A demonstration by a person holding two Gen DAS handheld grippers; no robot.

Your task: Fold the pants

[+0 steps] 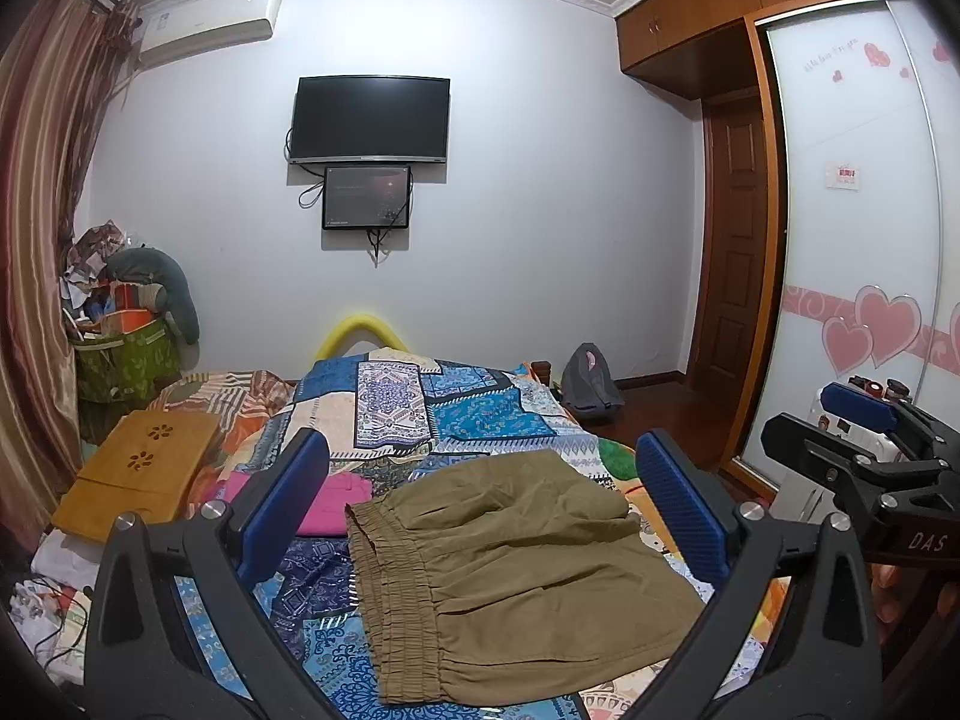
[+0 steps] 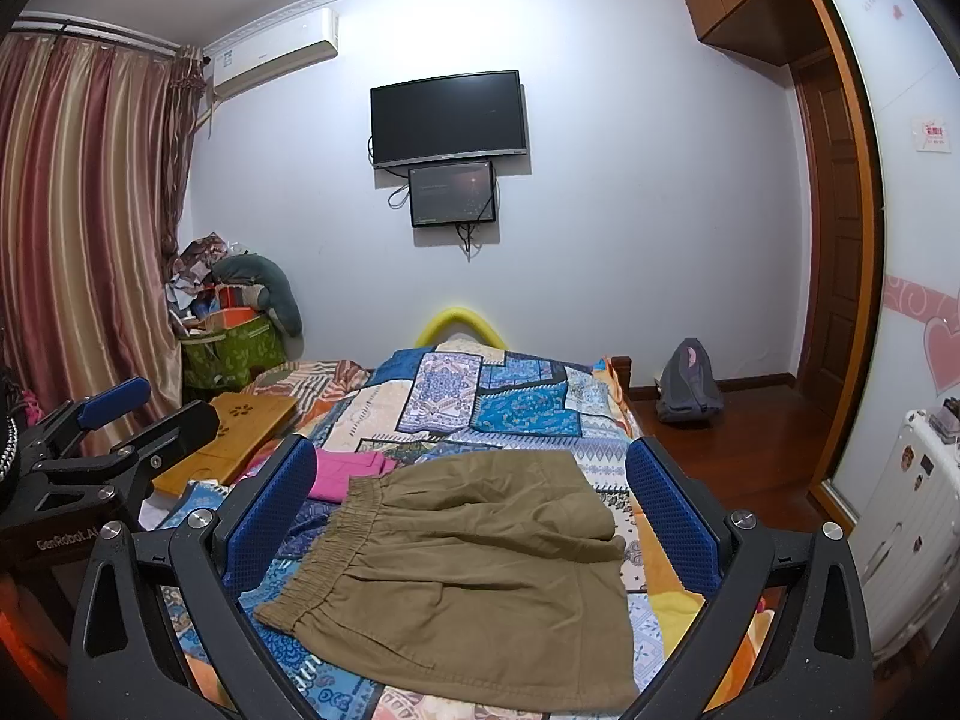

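Observation:
Khaki pants (image 1: 510, 570) (image 2: 468, 570) lie folded into a short stack on the patchwork bedspread (image 1: 456, 408) (image 2: 480, 396), with the elastic waistband on the left side. My left gripper (image 1: 480, 444) hangs above the pants, open, its blue pads (image 1: 282, 504) wide apart and holding nothing. My right gripper (image 2: 471, 450) hovers open above the same pants, and its pads (image 2: 672, 510) are also bare. Each gripper shows at the edge of the other's view: the right one (image 1: 822, 414) and the left one (image 2: 150, 411). Neither touches the cloth.
A pink garment (image 1: 336, 504) (image 2: 348, 471) lies just left of the pants. A wooden lap table (image 1: 138, 468) (image 2: 234, 438) sits on the bed's left side. A grey backpack (image 2: 687, 384) stands on the floor, and a white suitcase (image 2: 912, 528) is on the right.

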